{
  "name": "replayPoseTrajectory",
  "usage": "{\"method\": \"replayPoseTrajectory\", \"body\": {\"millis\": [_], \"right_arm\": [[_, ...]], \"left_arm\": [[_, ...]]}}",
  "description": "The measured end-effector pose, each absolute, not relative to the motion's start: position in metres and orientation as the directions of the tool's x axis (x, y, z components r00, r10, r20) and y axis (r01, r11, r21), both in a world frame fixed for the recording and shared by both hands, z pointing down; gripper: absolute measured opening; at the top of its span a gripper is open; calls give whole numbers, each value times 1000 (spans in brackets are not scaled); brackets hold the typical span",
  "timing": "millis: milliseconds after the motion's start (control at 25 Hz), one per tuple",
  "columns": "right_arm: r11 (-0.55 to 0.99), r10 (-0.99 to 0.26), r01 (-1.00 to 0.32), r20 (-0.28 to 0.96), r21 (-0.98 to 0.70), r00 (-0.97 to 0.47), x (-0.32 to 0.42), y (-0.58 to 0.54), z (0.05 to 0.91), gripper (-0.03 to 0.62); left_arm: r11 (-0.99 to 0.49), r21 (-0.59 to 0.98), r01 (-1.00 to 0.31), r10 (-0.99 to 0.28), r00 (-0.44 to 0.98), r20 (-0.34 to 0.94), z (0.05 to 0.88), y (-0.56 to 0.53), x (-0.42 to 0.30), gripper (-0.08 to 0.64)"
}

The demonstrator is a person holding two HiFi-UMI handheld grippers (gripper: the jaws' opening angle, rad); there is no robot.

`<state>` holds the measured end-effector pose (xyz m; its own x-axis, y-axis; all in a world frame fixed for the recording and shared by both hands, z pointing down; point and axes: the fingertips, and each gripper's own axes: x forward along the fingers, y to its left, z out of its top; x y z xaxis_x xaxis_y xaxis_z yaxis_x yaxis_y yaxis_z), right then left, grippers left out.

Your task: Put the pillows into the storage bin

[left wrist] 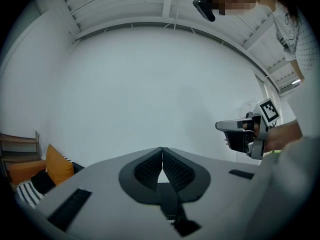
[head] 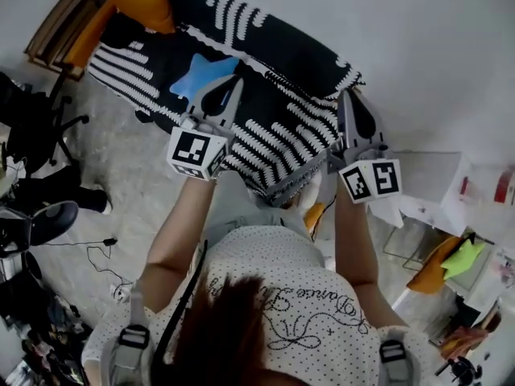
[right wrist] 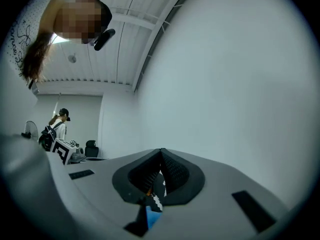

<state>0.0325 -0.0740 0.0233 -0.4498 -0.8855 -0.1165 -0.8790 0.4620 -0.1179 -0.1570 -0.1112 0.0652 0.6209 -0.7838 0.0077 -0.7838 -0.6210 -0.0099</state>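
Left gripper: my left gripper (head: 235, 84) sits at centre-left of the head view; its fingers are pressed together at the tips with nothing between them, which the left gripper view confirms (left wrist: 162, 149).
Right gripper: my right gripper (head: 347, 96) is right of centre in the head view. In its own view (right wrist: 161, 152) the finger tips meet. Only a sliver of blue and striped pattern shows through the slot lower down, and I hold nothing.
Aim: in their own views both grippers face a plain white wall (left wrist: 150, 94).
Blue star pillow: the blue star pillow (head: 205, 74) lies on the striped sofa, just left of my left gripper's tip in the head view.
Orange pillow: the orange pillow (head: 142, 2) leans at the sofa's end in the upper left of the head view. It also shows at the lower left of the left gripper view (left wrist: 59, 167).
Striped sofa: the striped sofa (head: 282, 59), black and white, runs diagonally across the top of the head view.
Green star pillow: the green star pillow (head: 463, 257) is at the lower right of the head view, touching something orange; I cannot tell what holds them.
Storage bin: I cannot pick it out with certainty.
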Motion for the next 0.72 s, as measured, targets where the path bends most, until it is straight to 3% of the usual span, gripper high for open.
{"method": "replayPoseTrajectory", "body": {"millis": [360,720], "right_arm": [[496,-867,-856,-43,-141,-496,-44,-130,49,11],[418,-904,-885,0,-204,-427,-148,-227,98,12]], "left_arm": [[-553,28,-833,-831,554,55,99,-168,-260,5],[-663,49,-747,-738,663,127,143,-269,-343,6]]}}
